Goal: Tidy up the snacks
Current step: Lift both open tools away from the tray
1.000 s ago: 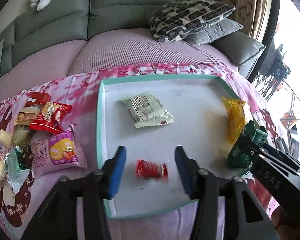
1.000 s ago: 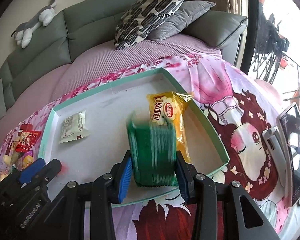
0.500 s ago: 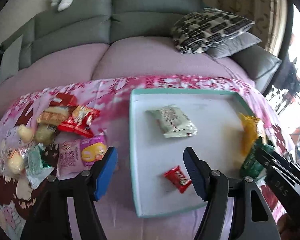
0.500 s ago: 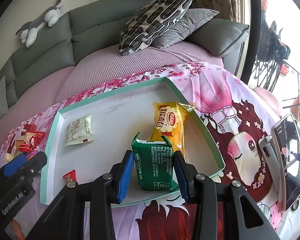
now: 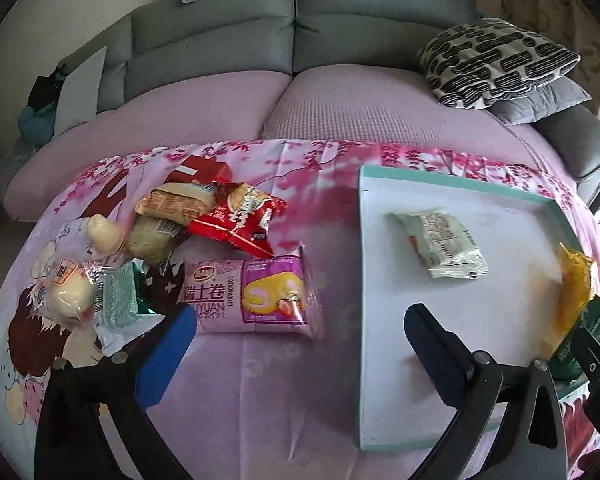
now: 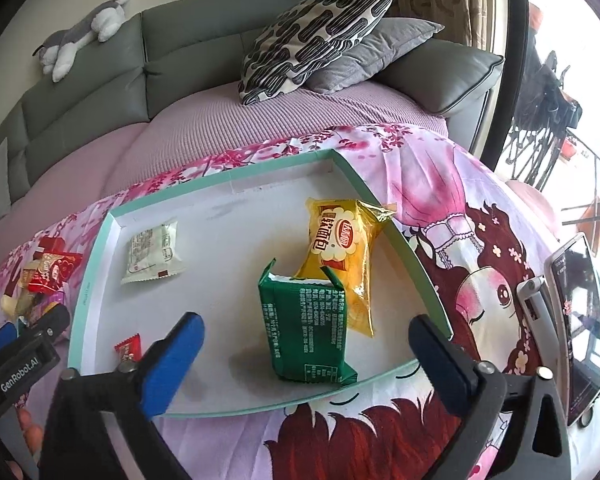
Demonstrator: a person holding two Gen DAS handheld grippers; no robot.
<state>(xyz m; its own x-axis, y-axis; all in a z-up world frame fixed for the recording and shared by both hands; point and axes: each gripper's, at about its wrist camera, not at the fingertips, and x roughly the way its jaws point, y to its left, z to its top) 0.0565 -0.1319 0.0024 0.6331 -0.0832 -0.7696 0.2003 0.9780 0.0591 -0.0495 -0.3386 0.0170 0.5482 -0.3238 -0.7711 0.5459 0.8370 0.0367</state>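
Shallow tray (image 6: pixel 100 248), teal rim, white floor, set on a pink floral cloth (image 5: pixel 300 380) over the surface before a grey sofa (image 5: pixel 340 28). Held within the tray: green packet (image 6: pixel 304 332), lying flat near the front rim, its far end touching a yellow packet (image 6: pixel 340 256); white packet (image 6: pixel 154 254) toward the far left; small red sweet (image 6: pixel 129 347) at the near left corner. Right tongs (image 6: pixel 306 354): jaws opening, spread wide either side of the green packet, pads clear of it. Left tongs (image 5: pixel 300 344): jaws opening, nothing between them, one finger over the cloth, the other over the tray. Loose pile left of the tray: pink roll-cake packet (image 5: pixel 252 296), red packet (image 5: pixel 240 220), several others.
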